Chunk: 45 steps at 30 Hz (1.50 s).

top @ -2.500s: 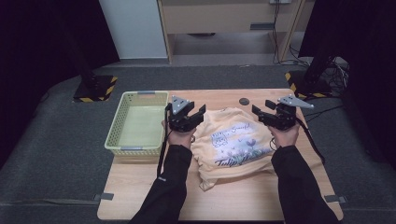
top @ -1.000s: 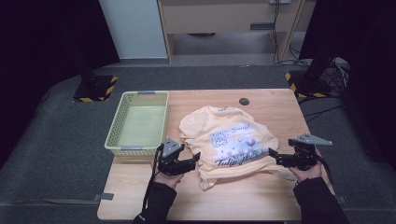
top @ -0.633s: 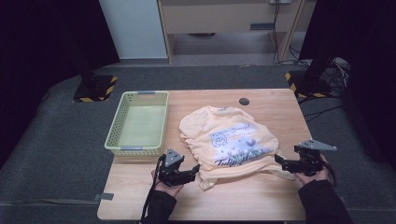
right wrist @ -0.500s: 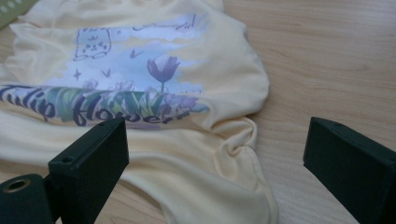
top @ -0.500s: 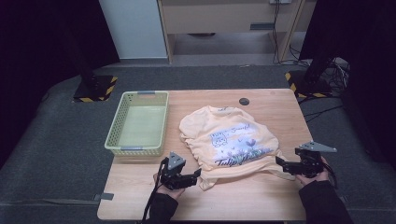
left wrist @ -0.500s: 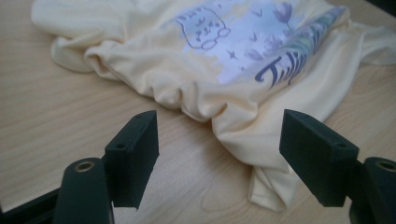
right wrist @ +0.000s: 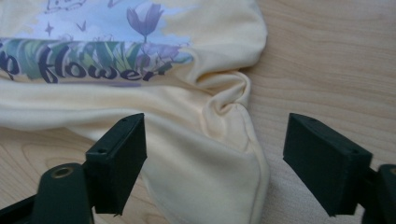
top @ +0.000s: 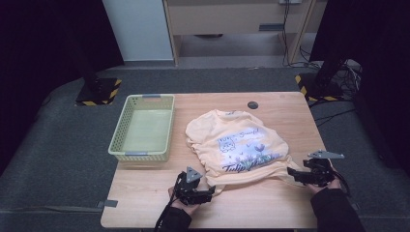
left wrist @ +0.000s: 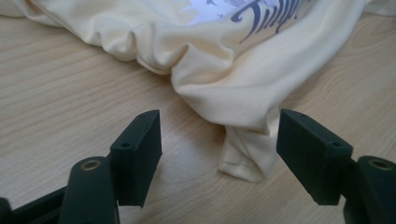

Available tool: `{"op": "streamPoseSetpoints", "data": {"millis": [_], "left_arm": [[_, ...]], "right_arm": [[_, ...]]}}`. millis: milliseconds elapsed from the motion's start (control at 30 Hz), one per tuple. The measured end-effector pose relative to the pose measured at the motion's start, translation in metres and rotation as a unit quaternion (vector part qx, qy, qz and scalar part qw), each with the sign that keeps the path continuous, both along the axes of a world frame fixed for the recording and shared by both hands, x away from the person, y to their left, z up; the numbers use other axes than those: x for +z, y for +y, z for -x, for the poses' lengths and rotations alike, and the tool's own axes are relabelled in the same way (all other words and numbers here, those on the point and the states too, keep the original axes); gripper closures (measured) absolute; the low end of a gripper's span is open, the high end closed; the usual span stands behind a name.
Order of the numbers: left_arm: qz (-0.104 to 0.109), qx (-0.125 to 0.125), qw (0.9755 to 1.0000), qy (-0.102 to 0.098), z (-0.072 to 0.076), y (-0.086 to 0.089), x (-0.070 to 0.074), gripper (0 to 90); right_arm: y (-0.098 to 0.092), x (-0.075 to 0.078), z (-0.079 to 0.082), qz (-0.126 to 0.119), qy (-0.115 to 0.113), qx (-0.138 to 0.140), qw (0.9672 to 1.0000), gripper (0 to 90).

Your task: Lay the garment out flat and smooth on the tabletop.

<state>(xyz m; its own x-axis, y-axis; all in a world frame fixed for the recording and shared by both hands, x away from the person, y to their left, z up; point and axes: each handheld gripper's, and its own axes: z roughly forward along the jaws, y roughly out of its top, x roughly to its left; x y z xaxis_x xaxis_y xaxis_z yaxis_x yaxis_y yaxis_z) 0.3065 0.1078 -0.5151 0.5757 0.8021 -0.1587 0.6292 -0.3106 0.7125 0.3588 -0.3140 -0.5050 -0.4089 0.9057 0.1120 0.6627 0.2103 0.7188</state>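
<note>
soft even overhead light on the table (top: 270, 203), dark surroundings, slightly blurred close foregrounds, faint shadows

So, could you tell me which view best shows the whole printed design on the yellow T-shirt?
The high view: the T-shirt lies fully in frame, print complete. The left gripper view catches a corner of the lettering above bunched fabric; the right gripper view shows the print's lower edge with a tulip.

One yellow T-shirt (top: 237, 147) lay on the worktop (top: 145, 193), one green basket (top: 141, 126) just left of it, and two hand-held grippers: left (top: 205, 191), right (top: 295, 174).
</note>
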Motion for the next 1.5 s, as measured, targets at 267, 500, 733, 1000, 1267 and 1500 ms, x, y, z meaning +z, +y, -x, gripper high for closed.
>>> {"op": "streamPoseSetpoints", "data": {"millis": [267, 500, 733, 1000, 1267, 1500], "left_arm": [[-0.006, -0.018, 0.9997, 0.018, 0.001, -0.009, -0.007, 37.2], [-0.007, -0.025, 0.9994, 0.023, 0.002, -0.014, -0.010, 52.2], [0.002, -0.017, 0.9991, 0.038, -0.002, -0.011, -0.010, 73.8], [0.015, -0.015, 0.9985, 0.050, -0.005, -0.006, -0.007, 81.5], [0.047, 0.007, 0.9984, 0.030, -0.012, 0.018, 0.013, 82.7], [0.055, 0.019, 0.9982, 0.015, -0.027, 0.035, 0.018, 82.8]], "right_arm": [[-0.004, -0.009, -0.005, 0.006, 0.020, 0.005, 0.9998, 32.8], [0.000, -0.013, -0.008, 0.016, 0.031, 0.014, 0.9993, 41.9], [0.001, -0.017, -0.009, 0.025, 0.042, 0.023, 0.9985, 58.4], [0.006, -0.015, -0.010, 0.030, 0.052, 0.031, 0.9977, 81.8], [0.013, -0.003, -0.006, -0.003, 0.030, 0.044, 0.9986, 83.3], [0.019, 0.004, -0.011, -0.025, 0.002, 0.050, 0.9984, 83.2]]}}
